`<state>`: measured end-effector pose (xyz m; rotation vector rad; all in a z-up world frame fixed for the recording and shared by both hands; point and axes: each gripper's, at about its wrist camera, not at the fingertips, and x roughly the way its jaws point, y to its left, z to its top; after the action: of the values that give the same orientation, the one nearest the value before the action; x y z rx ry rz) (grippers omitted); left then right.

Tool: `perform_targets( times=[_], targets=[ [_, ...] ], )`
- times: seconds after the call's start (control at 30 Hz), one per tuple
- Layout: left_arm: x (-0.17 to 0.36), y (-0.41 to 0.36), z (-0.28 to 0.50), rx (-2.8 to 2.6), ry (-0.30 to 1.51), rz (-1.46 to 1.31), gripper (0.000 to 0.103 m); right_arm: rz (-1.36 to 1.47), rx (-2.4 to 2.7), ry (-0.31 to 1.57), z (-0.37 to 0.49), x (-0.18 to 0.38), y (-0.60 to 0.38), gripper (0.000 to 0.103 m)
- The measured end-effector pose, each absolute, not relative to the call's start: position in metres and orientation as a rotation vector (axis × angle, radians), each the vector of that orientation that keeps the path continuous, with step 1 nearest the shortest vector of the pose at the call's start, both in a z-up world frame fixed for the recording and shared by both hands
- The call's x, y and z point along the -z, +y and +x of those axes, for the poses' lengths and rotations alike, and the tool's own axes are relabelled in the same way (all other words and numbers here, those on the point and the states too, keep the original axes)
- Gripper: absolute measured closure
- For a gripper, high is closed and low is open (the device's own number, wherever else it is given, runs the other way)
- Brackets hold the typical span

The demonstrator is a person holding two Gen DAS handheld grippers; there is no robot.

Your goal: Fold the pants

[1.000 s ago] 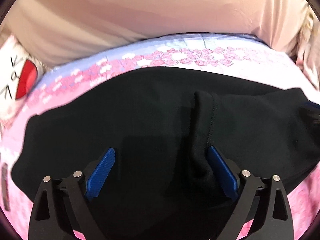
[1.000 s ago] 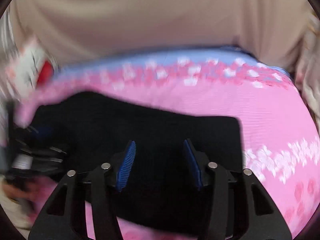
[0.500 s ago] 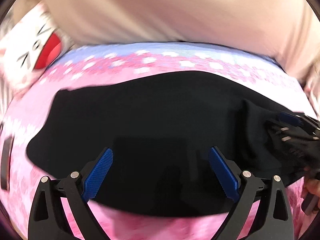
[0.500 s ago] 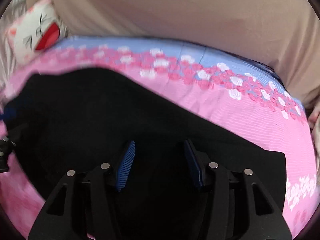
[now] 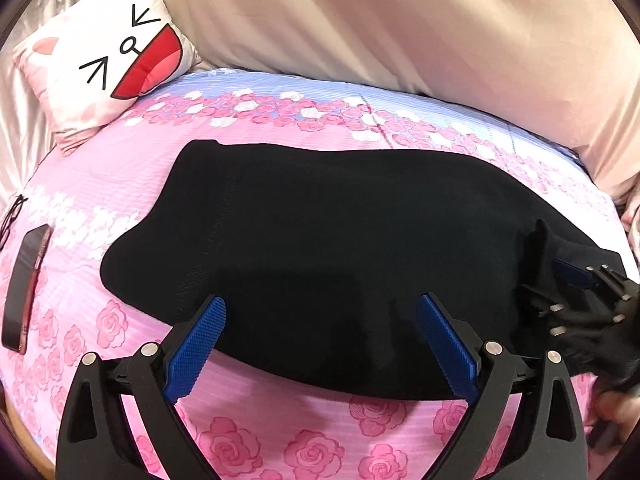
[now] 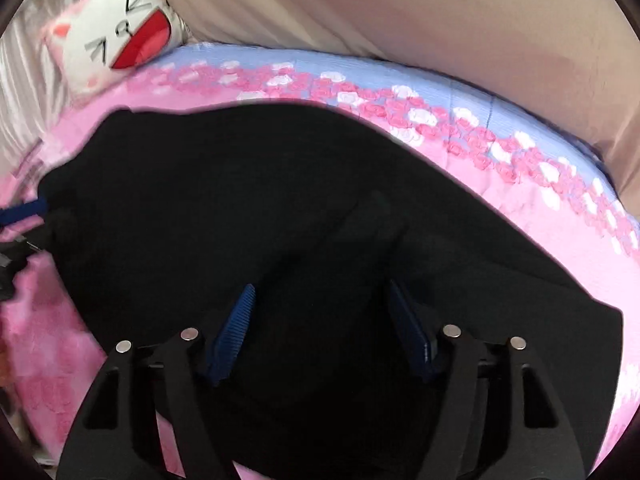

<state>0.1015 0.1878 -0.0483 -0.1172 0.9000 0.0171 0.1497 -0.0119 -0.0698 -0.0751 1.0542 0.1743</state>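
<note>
Left gripper (image 5: 322, 338) spread wide, blue pads (image 5: 196, 346) apart over the near edge of the black pants (image 5: 340, 232), nothing clamped between them. Right gripper (image 6: 322, 332) parted too — blue pads (image 6: 234, 334) low over dark cloth, none of it pinched. Pants lying flat across the pink rose-print bedspread (image 5: 120, 168), near the middle. Beyond — cat-face cushion (image 5: 108, 52) at the far left corner, phone (image 5: 26, 288) by the left edge.
</note>
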Motion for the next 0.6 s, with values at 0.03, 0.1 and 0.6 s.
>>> perform_targets(
  times=[0.03,0.1,0.6],
  targets=[
    [0.047,0.192,0.099,-0.022,0.898,-0.129,0.008,-0.113,-0.162,1.041,0.147,0.067,-0.007,0.036],
    [0.043,0.216,0.095,-0.053,0.883,-0.202,0.008,-0.032,-0.174,1.015,0.143,0.054,-0.016,0.037],
    [0.078,0.319,0.114,-0.247,0.891,-0.544,0.008,0.005,-0.037,0.972,0.112,0.022,-0.056,0.025]
  ],
)
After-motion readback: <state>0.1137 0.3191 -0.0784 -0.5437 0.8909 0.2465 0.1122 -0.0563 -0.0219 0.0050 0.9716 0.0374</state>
